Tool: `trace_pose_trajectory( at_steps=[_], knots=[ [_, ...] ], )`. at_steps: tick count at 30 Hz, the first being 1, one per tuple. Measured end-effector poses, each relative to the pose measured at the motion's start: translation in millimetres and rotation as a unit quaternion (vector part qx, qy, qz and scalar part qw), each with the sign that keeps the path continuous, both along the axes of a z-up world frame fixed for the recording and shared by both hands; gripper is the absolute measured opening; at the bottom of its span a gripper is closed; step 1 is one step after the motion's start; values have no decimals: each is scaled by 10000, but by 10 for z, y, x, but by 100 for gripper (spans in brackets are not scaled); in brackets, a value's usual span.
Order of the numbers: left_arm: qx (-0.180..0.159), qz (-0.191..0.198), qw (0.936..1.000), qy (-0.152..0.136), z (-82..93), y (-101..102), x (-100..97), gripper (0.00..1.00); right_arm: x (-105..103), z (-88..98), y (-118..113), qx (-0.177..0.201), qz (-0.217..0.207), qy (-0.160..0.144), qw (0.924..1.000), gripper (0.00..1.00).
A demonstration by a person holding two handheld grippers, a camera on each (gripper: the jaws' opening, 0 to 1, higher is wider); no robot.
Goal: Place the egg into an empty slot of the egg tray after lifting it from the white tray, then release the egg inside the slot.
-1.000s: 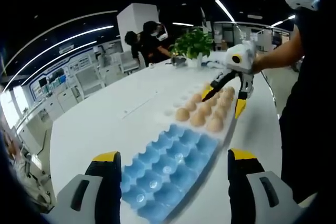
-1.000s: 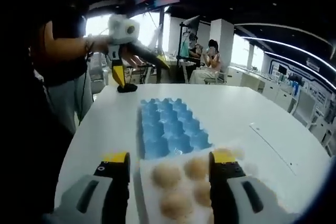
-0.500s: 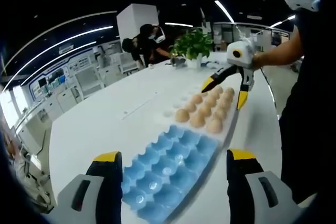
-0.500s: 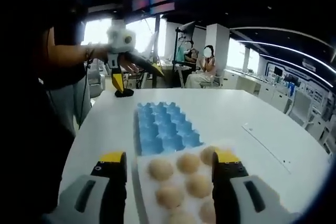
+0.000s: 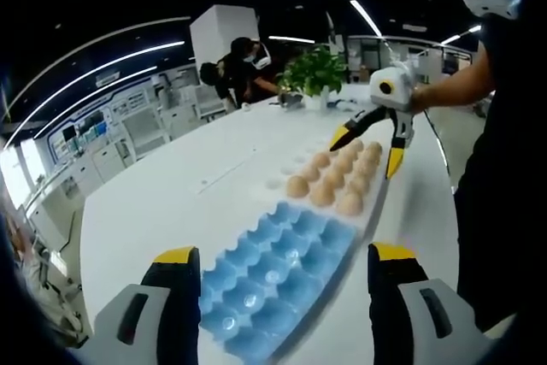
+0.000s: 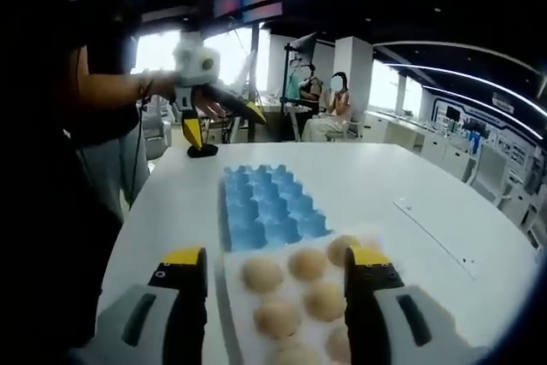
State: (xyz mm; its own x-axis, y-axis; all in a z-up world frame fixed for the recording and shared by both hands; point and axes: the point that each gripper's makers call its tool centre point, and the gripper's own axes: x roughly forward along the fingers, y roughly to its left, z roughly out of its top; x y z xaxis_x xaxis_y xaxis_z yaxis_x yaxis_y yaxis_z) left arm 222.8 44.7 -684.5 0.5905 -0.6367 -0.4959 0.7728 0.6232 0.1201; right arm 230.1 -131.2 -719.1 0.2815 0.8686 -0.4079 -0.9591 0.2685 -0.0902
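Observation:
A blue egg tray [image 5: 273,273] with empty slots lies on the white table, just ahead of my left gripper [image 5: 284,254], which is open and holds nothing. Beyond it a white tray [image 5: 377,199] carries several tan eggs [image 5: 323,195]. My right gripper [image 5: 366,151] hangs open above the far eggs. In the right gripper view, that gripper [image 6: 273,256] is open and empty over the eggs [image 6: 306,264] on the white tray [image 6: 232,305]. The blue egg tray [image 6: 269,207] lies past them, and the left gripper [image 6: 224,126] is held open above its far end.
A potted plant [image 5: 314,70] stands at the table's far end. A small black object [image 6: 202,150] sits on the table [image 6: 402,185] beyond the blue tray. People [image 5: 235,66] are at the back. The person's arm [image 5: 453,83] holds the right gripper.
My right gripper has risen and drawn back a little from the eggs, still open. The left gripper has barely moved.

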Motion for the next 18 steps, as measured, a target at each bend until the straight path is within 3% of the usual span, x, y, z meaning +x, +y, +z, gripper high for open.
trace_pose_trajectory(
  at_steps=[6, 11, 16, 18],
  knots=[
    [26, -25, 10000, 12, -11, -2, -2, 80, 3, -9, 7, -7, -29, 29, 10000, 64],
    [-9, -29, 10000, 17, -16, -7, -4, 79, -67, -144, 63, -219, 31, 317, 9993, 31],
    [-7, -11, 10000, 7, -10, 14, -6, 79, -57, -246, 153, -429, 91, 135, 9989, 46],
    [-6, -1, 10000, 2, -6, 24, -9, 79, -52, -292, 160, -559, 124, 132, 9983, 37]
  ],
)
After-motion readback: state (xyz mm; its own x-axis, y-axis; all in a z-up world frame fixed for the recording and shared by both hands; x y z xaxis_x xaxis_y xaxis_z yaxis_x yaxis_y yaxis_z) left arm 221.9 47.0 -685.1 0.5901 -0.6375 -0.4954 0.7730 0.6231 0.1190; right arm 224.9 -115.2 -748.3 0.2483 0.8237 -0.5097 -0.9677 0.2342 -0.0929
